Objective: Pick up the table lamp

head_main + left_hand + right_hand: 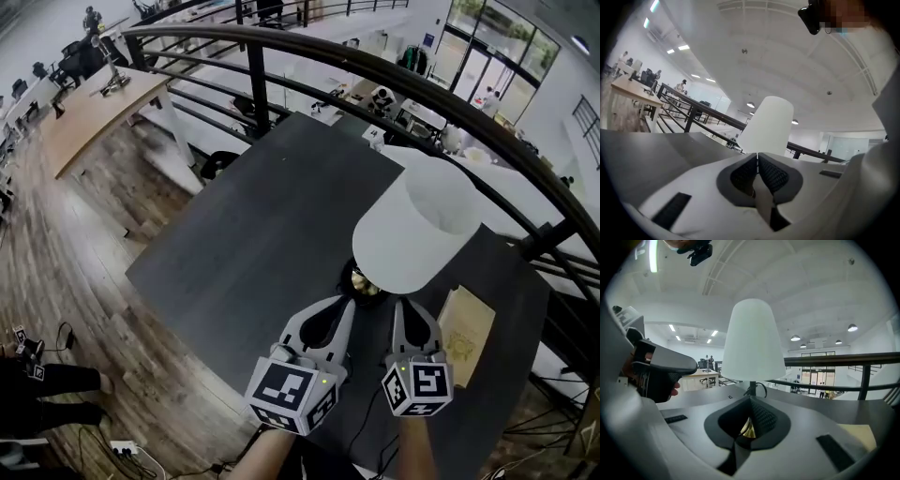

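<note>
Pickup not begun: white-shaded, brass-based table lamp [412,230] stands on dark grey table [253,234]. My left gripper [347,302] & right gripper [398,305] sit near its base, jaws together, empty. Grasp + lift remain.

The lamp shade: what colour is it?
The lamp shade is plain white, no pattern; best seen in the right gripper view.
</note>
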Tool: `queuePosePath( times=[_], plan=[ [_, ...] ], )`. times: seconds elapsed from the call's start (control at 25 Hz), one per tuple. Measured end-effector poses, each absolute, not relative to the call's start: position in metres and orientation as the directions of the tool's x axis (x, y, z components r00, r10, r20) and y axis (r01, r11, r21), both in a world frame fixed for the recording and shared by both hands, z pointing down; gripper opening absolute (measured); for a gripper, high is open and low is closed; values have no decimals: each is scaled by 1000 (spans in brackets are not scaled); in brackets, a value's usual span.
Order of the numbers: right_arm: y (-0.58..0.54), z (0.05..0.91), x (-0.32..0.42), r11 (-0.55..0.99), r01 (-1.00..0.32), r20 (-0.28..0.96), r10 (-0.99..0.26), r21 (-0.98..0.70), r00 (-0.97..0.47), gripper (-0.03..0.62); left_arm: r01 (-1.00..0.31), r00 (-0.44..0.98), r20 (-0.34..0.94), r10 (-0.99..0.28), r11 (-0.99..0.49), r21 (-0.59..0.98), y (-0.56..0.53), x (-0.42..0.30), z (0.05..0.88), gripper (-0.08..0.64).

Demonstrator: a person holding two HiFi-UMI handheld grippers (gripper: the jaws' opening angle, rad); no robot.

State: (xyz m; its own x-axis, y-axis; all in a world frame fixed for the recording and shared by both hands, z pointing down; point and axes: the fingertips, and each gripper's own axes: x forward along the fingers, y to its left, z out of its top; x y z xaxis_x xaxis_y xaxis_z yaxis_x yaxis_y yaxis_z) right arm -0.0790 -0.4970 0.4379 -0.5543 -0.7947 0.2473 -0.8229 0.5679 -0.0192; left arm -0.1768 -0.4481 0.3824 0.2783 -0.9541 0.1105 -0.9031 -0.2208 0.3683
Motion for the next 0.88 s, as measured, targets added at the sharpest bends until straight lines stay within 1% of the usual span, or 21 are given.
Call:
queuePosePath(
  times=[0.12, 0.28, 0.32, 0.36, 0.56, 0.64, 0.68, 0.76, 0.8, 0.88],
  plan=[
    [-503, 448, -79, 553, -832, 255, -800, -37, -543, -6, -873, 326, 103, -940, -258, 414, -455, -170, 386, 34],
    [-513, 471, -80, 535, -843, 269, -806, -50, -528, 3, -793, 381, 62, -922, -292, 535, -466, -161, 397, 41],
    [-514, 474, -81, 534, -844, 273, -806, -49, -525, 5, -769, 395, 50, -917, -300, 565, -468, -159, 399, 48],
    [-515, 477, -82, 532, -846, 276, -807, -47, -522, 11, -742, 407, 35, -913, -309, 595, -468, -158, 400, 71],
    [-527, 491, -92, 534, -845, 298, -800, -43, -521, 26, -590, 436, -56, -898, -333, 735, -480, -165, 406, 103],
    [-536, 497, -94, 530, -847, 296, -802, -51, -519, 28, -527, 466, -96, -880, -364, 768, -488, -164, 409, 118],
    [-539, 498, -94, 526, -849, 292, -804, -56, -518, 28, -498, 482, -116, -869, -380, 780, -490, -163, 409, 141],
    [-542, 499, -94, 520, -851, 282, -808, -69, -517, 29, -445, 501, -147, -853, -400, 801, -494, -161, 409, 148],
    [-544, 500, -95, 519, -851, 279, -809, -73, -517, 31, -419, 506, -162, -847, -406, 812, -496, -160, 410, 166],
    [-548, 503, -96, 521, -851, 274, -810, -70, -519, 34, -371, 506, -195, -840, -416, 830, -501, -159, 410, 169]
  ],
)
